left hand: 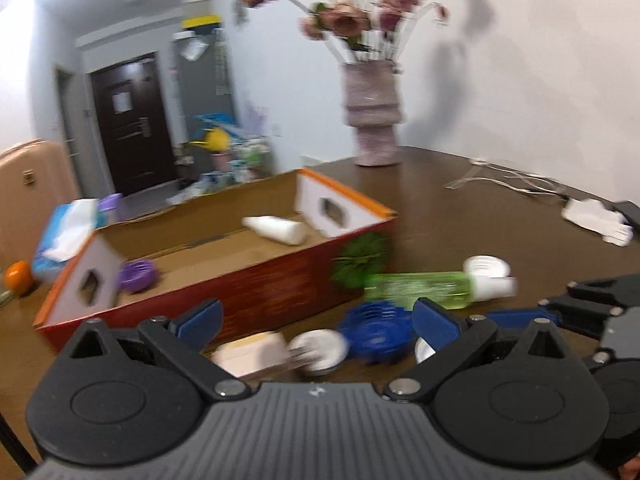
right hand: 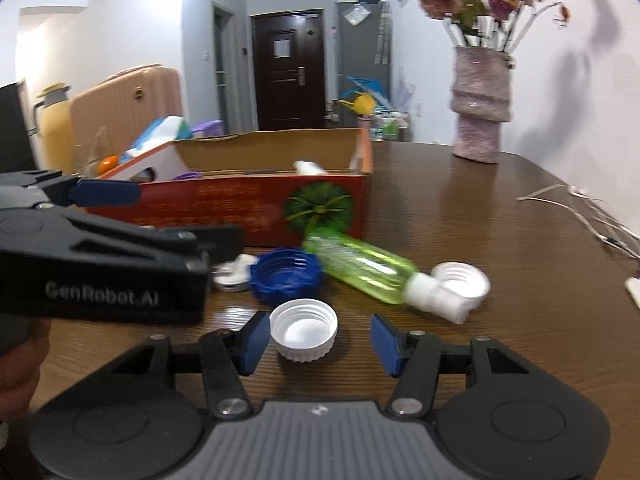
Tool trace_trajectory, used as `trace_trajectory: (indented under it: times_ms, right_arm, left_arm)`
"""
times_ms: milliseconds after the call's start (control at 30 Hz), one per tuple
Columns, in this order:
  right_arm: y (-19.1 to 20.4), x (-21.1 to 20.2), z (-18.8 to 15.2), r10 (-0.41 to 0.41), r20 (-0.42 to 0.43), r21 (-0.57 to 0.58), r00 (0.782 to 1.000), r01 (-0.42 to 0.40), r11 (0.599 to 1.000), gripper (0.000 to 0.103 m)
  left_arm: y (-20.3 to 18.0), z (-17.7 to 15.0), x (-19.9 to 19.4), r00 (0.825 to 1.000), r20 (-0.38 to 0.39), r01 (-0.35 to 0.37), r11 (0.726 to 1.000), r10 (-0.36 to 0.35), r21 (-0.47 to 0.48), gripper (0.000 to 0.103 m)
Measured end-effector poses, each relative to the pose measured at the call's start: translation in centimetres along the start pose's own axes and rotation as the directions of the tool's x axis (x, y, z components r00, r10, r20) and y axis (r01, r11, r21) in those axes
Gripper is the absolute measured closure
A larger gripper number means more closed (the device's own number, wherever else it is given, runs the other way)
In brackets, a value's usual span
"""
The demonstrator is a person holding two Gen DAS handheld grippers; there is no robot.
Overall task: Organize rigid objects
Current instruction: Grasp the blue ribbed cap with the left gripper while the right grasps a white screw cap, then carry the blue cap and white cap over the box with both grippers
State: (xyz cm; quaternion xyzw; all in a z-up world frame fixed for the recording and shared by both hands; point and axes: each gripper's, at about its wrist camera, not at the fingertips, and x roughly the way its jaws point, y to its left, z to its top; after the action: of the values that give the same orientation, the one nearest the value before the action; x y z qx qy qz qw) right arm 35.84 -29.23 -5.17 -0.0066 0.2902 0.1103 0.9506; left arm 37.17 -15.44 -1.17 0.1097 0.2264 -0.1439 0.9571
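Note:
In the right wrist view a white screw cap (right hand: 304, 330) lies open side up on the brown table (right hand: 460, 220), between the blue pads of my right gripper (right hand: 320, 340). The jaws are open; the right pad stands clear of the cap. Behind it lie a blue cap (right hand: 286, 276), a green bottle (right hand: 360, 264) on its side and another white cap (right hand: 464, 280). My left gripper (left hand: 318, 320) is open and empty above the blue cap (left hand: 376, 332) and a small white cap (left hand: 318, 350). The cardboard box (left hand: 280, 280) holds a white bottle (left hand: 276, 229) and a purple cap (left hand: 138, 276).
A pink vase (left hand: 372, 120) with flowers stands at the table's far side. White cables (left hand: 512, 182) and a white glove (left hand: 596, 220) lie to the right. A tissue pack (left hand: 60, 240) and an orange (left hand: 18, 278) sit left of the box. A beige carton (left hand: 252, 356) lies near my left finger.

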Motion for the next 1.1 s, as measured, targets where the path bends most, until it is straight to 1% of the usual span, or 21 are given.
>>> trace_trajectory:
  times_ms: [133,200,267,367,467,533,600,667,733,767,800,867,933,1100]
  right_arm:
    - [-2.0,-0.3,-0.2,-0.063,0.005,0.03,0.998,0.063,0.998,0.047]
    - [-3.1,-0.4,-0.3,-0.085,0.007,0.043,0.996,0.084,0.996,0.048]
    - [-3.9,-0.6,-0.4,-0.097,0.006,0.053,0.995,0.096,0.994,0.048]
    - [-4.9,-0.7,-0.5,-0.11,0.001,0.064,0.994,0.11,0.992,0.048]
    - [-5.7,-0.8,-0.9,-0.11,-0.005,0.075,0.994,0.11,0.991,0.048]
    - [-6.1,-1.0,-1.2,-0.105,-0.004,0.082,0.994,0.105,0.991,0.048]
    - [-6.5,-1.2,-1.4,-0.082,0.003,0.097,0.997,0.081,0.992,0.048]
    - [-6.6,-1.2,-1.3,-0.07,0.0,0.094,0.998,0.069,0.993,0.048]
    - [-6.5,-0.8,-1.2,-0.078,-0.004,0.079,0.997,0.078,0.994,0.048]
    - [-6.5,-0.7,-1.1,-0.078,-0.006,0.074,0.997,0.078,0.994,0.051]
    - [-6.4,-0.5,-1.0,-0.076,-0.008,0.068,0.997,0.077,0.995,0.053]
    - [-6.3,-0.2,-0.8,-0.076,-0.013,0.059,0.997,0.076,0.995,0.064]
    - [-6.1,-0.1,-0.7,-0.069,-0.017,0.049,0.997,0.069,0.996,0.064]
    - [-5.7,-0.3,-0.7,-0.056,-0.021,0.047,0.998,0.056,0.997,0.064]
  left_arm:
    - [-1.7,-0.2,1.5,0.998,-0.035,0.044,0.999,-0.044,-0.005,0.002]
    - [-2.0,-0.2,2.4,0.996,-0.066,0.052,0.998,-0.055,-0.043,0.009]
    - [-2.3,-0.2,2.9,0.994,-0.083,0.063,0.997,-0.067,-0.054,0.013]
    - [-2.8,-0.2,3.3,0.993,-0.091,0.076,0.995,-0.081,-0.056,0.015]
    - [-2.9,-0.5,4.2,0.991,-0.121,0.053,0.996,-0.061,-0.069,0.015]
    - [-2.9,-0.7,5.0,0.988,-0.15,0.037,0.997,-0.047,-0.069,0.019]
    - [-2.8,-1.0,5.7,0.984,-0.175,0.031,0.997,-0.044,-0.076,0.023]
    - [-3.0,-1.0,5.8,0.986,-0.164,0.014,0.998,-0.024,-0.064,0.028]
    - [-2.8,-1.0,5.9,0.987,-0.158,0.01,0.997,-0.022,-0.072,0.033]
    - [-2.7,-0.9,5.9,0.988,-0.154,0.006,0.997,-0.018,-0.075,0.043]
    - [-2.7,-0.9,5.9,0.989,-0.149,0.0,0.998,-0.011,-0.07,0.047]
    - [-2.5,-0.8,5.8,0.989,-0.15,0.005,0.997,-0.016,-0.073,0.047]
    - [-2.4,-0.8,5.6,0.989,-0.148,0.015,0.997,-0.026,-0.079,0.047]
    - [-2.3,-0.7,4.3,0.992,-0.125,0.006,0.997,-0.015,-0.073,0.048]
